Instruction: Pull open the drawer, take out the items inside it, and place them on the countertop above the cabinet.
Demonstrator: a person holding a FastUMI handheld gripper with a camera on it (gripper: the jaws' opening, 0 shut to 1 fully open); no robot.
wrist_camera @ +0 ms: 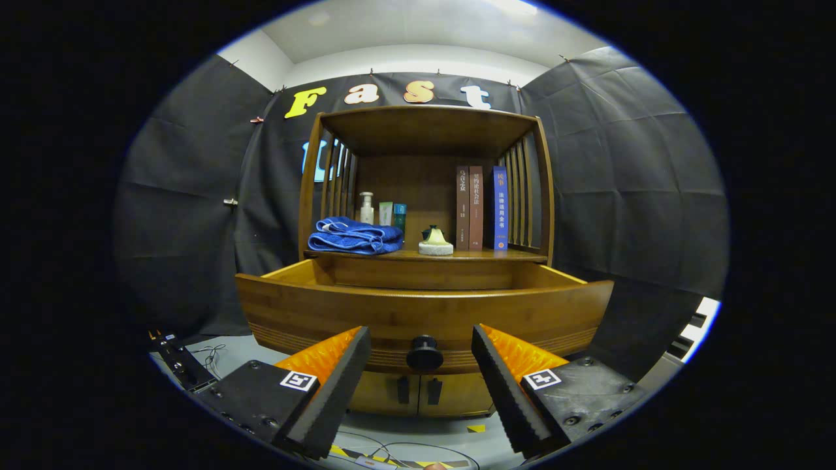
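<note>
The wooden cabinet's drawer (424,313) stands pulled out toward me. Its black round knob (424,354) sits between my two fingers, level with their tips and apart from both. My gripper (421,339) is open, its orange-and-black fingers (339,372) wide on either side of the knob. The drawer's front wall hides whatever lies inside. Above the drawer runs the countertop (470,256), a wooden shelf surface holding a folded blue towel (356,236) at the left and a small pale ornament (435,243) in the middle.
Three upright books (475,207) stand at the countertop's right. A pump bottle (367,207) and two small containers (393,214) sit behind the towel. Slatted side panels and a top board frame the shelf. Two lower cabinet doors (418,391) sit under the drawer. Cables lie on the floor.
</note>
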